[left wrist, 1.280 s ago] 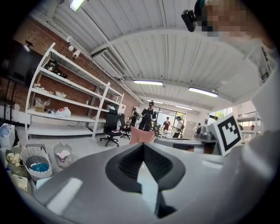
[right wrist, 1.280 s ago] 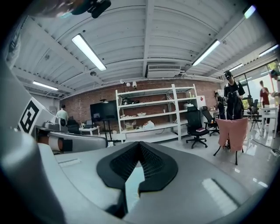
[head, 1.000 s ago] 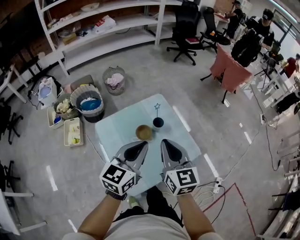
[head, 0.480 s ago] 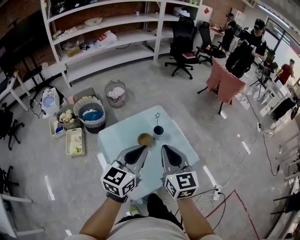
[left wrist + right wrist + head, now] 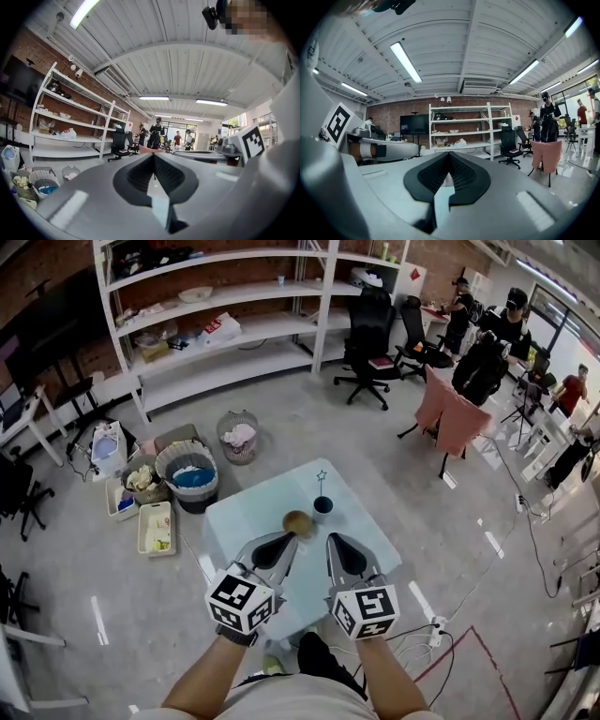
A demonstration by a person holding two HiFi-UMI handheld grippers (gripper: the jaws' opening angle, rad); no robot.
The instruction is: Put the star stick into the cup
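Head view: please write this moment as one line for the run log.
star stick: standing in cup | left gripper: shut, empty | right gripper: shut, empty

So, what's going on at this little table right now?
A person holds a hand-held gripper in each hand over the near side of a small pale table. The left hand-held gripper and the right hand-held gripper are both shut and empty. The star stick seems to stand already in the dark cup, beside a brown round object.
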